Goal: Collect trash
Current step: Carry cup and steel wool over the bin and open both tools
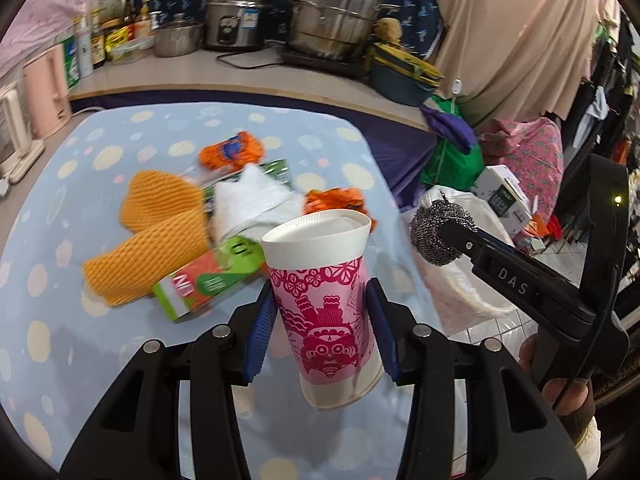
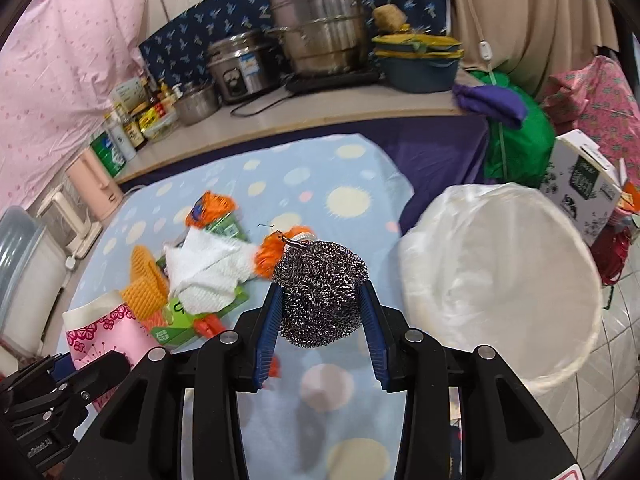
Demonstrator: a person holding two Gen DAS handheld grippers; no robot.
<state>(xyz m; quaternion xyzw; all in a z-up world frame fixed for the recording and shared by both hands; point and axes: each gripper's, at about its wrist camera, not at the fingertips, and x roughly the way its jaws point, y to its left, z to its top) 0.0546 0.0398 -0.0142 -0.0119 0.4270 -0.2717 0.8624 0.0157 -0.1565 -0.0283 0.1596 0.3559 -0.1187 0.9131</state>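
Left gripper: the left gripper [image 1: 322, 320] was clamped on a pink paper cup [image 1: 326, 300], its blue pads pressing both sides of the cup, which was tilted and lifted above the table.
Right gripper: the right gripper [image 2: 322, 320] was clamped on a steel wool scourer [image 2: 320, 292], held above the table edge, just beside the bin.
Bin: one round bin lined with a white bag [image 2: 504, 276] stood to the right of the table; its inside was blurred and I could not tell what lay in it.
Table: the blue dotted tablecloth [image 1: 120, 132] carried the remaining trash in one pile near the middle.
Counted trash on the table: two orange foam nets [image 1: 160, 232], one white tissue [image 1: 256, 200], one green and orange carton [image 1: 208, 280], two orange wrappers [image 1: 232, 152].
Hard to see: a green foil packet [image 1: 276, 170] was mostly hidden under the tissue; the far orange wrapper was blurred and its print unreadable.
Cut off: only part of a hand [image 1: 568, 392] showed at the right gripper's handle.
Counter behind: two big steel pots [image 2: 320, 28] and several bottles, too small to read.
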